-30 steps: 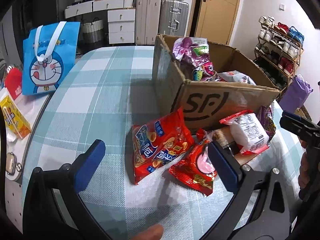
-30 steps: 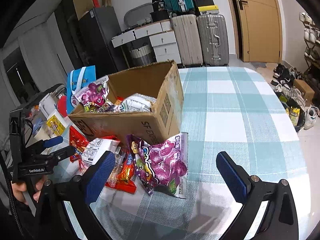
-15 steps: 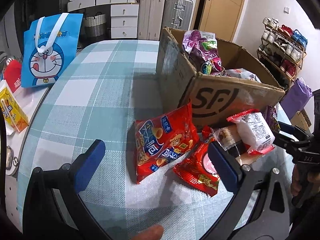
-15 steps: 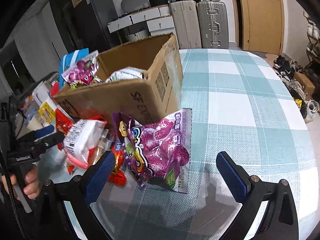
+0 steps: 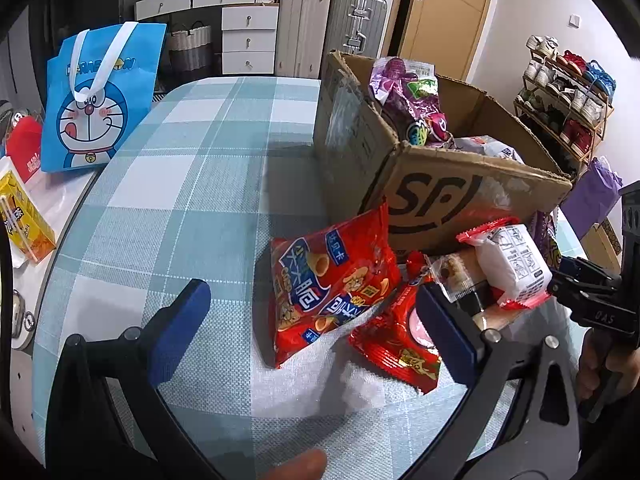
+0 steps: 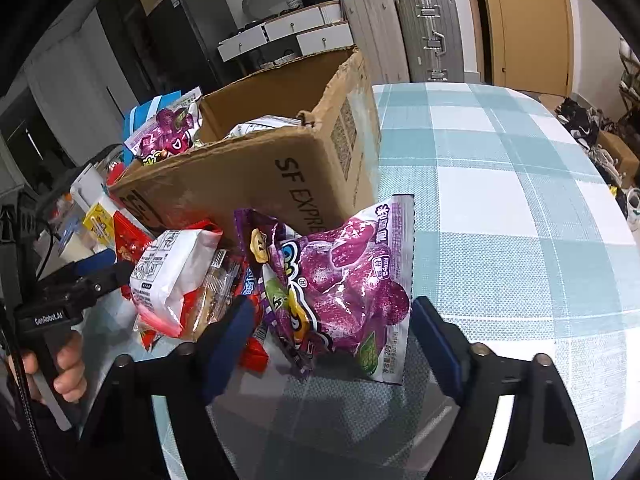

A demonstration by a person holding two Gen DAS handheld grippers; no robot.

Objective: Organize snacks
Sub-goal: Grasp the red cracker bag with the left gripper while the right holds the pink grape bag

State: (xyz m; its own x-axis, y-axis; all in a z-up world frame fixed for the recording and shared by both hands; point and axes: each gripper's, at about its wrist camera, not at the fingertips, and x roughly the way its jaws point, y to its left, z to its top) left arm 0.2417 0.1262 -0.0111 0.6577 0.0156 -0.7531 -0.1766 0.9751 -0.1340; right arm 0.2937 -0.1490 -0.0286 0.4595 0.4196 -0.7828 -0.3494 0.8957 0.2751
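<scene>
With the right hand-held gripper (image 6: 330,336) gaping wide and empty around the purple candy bag (image 6: 344,284), it should pinch the bag's middle squarely before lifting toward the cardboard box (image 6: 256,172).

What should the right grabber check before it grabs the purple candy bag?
1. Right gripper open: ok.
2. Purple candy bag between its fingers: ok, though the fingers are not touching it yet.
3. Bag free of neighbours: not ok, it overlaps a smaller purple packet.
4. Left gripper out of the way: ok, it is open over the red chip bag.
5. Room in the cardboard box: cannot tell.
</scene>
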